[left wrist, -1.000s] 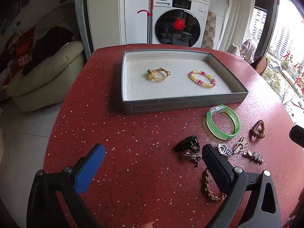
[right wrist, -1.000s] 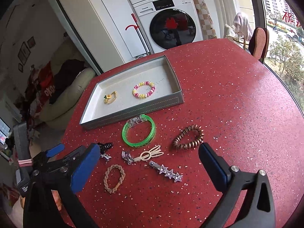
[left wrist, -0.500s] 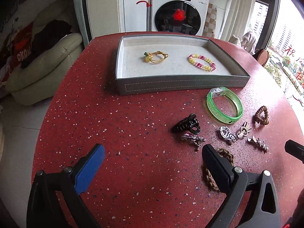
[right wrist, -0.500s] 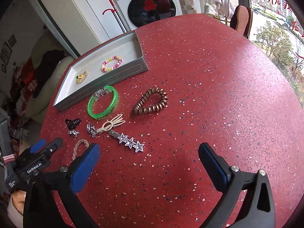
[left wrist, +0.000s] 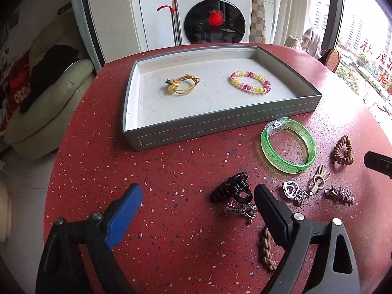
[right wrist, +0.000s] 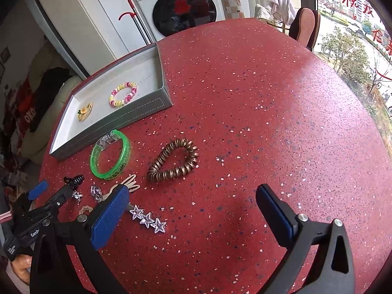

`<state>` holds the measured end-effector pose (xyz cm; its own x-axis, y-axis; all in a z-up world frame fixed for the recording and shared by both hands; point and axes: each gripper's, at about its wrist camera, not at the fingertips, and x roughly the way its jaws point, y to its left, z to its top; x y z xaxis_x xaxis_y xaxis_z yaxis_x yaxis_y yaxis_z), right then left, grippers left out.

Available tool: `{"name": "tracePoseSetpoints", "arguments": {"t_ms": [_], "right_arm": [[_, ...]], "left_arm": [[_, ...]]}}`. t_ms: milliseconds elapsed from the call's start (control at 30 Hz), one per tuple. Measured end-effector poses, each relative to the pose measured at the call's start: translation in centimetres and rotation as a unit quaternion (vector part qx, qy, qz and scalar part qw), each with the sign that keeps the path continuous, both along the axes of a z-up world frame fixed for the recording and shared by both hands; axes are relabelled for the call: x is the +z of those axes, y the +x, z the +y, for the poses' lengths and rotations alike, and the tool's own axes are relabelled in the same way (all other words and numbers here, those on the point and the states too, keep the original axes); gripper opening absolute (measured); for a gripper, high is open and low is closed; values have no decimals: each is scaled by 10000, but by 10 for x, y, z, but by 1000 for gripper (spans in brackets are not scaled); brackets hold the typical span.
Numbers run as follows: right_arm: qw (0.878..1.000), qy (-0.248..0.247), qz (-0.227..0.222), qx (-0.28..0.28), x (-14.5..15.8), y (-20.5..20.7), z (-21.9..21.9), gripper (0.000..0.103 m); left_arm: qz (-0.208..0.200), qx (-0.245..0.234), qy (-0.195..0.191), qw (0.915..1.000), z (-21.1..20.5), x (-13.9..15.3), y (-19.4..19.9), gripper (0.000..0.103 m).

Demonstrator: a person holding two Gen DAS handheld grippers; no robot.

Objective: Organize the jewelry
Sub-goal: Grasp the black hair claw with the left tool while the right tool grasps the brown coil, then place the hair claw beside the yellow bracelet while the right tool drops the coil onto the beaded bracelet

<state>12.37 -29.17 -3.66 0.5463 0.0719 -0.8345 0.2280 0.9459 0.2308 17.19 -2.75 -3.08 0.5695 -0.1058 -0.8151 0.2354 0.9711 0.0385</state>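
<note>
- Red speckled counter (left wrist: 98, 171) carried everything; washer (left wrist: 213, 12) and sofa (left wrist: 44, 103) behind it.
- Grey tray (left wrist: 220, 125) sat on the far left part of the counter, white inside.
- Tray held two pieces, well apart: yellow tie (left wrist: 180, 85) on the left, bead bracelet (left wrist: 250, 82) on the right.
- Left gripper (left wrist: 198, 205) hovered released over the counter, jaws wide, nothing between them.
- Right gripper (right wrist: 193, 210) was released too, jaws wide apart, above the counter, empty.
- Green bangle (left wrist: 287, 145) lay flat on the counter just in front of the tray's near right corner.
- Brown coil tie (right wrist: 174, 160) lay right of the bangle, apart from it.
- Black claw clip (left wrist: 232, 188) lay near the left gripper's right finger, with a small silver clip (left wrist: 241, 209) just below it.
- Braided tie (left wrist: 267, 252) was partly hidden behind that finger.
- Star clip (right wrist: 148, 218) lay just beside the right gripper's left finger.
- Silver heart piece (left wrist: 291, 191) and beige rabbit clip (left wrist: 318, 178) lay side by side under the bangle.
</note>
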Motion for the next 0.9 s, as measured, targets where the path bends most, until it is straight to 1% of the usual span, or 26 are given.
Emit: {"name": "tracePoseSetpoints", "arguments": {"t_ms": [67, 133, 167, 200, 267, 300, 333, 367, 400, 433, 500, 533, 567, 600, 633, 700, 733, 767, 900], "right_arm": [[9999, -96, -1, -76, 1, 7, -5, 99], [9997, -209, 99, -55, -1, 16, -7, 97], [9995, -265, 151, -21, -3, 20, -7, 95], [9993, -327, 193, 21, -5, 23, -7, 92], [9984, -448, 309, 123, -10, 30, -4, 79], [9981, -470, 360, 173, -13, 33, -2, 78], [9976, -553, 359, 208, -14, 35, 1, 77], [9967, -687, 339, 256, -13, 35, 5, 73], [9961, -749, 351, 308, -14, 37, 8, 73], [9955, -817, 330, 341, -13, 37, 10, 69], [9945, -919, 303, 403, -13, 37, 15, 62], [9940, -962, 290, 438, -13, 37, 16, 55], [9935, -999, 275, 471, -12, 37, 18, 45], [9931, -1027, 264, 496, -12, 37, 18, 40], [9929, -1039, 252, 514, -11, 37, 19, 30], [9927, -1067, 238, 506, -11, 35, 20, 18], [9929, -1061, 227, 493, -11, 35, 20, 14], [9932, -1040, 218, 475, -11, 35, 20, 14], [9951, -887, 91, 432, -6, 30, 18, 13]], "left_arm": [[-5, -23, 19, 10000, -1, -1, 2, 103], [-4, -73, 28, 10000, -3, -1, 4, 103], [5, -101, 38, 9999, -3, -2, 4, 98], [31, -129, 59, 9999, -5, -3, 5, 96], [52, -169, 68, 9998, -7, -5, 7, 96], [57, -184, 78, 9998, -8, -6, 8, 96], [58, -200, 80, 9998, -8, -6, 8, 93], [65, -221, 75, 9997, -9, -6, 9, 86], [94, -239, 75, 9996, -9, -7, 10, 84], [116, -249, 67, 9996, -10, -8, 11, 83], [117, -257, 57, 9996, -9, -9, 11, 76], [138, -272, 51, 9995, -10, -9, 12, 69], [145, -289, 12, 9995, -9, -10, 12, 66], [141, -298, -18, 9995, -8, -9, 12, 63], [135, -319, -48, 9994, -8, -9, 12, 52], [124, -336, -68, 9993, -7, -10, 12, 45], [107, -344, -92, 9993, -6, -9, 12, 44], [81, -358, -141, 9992, -5, -8, 12, 42], [-12, -399, -331, 9987, 2, 0, 10, 42]]}}
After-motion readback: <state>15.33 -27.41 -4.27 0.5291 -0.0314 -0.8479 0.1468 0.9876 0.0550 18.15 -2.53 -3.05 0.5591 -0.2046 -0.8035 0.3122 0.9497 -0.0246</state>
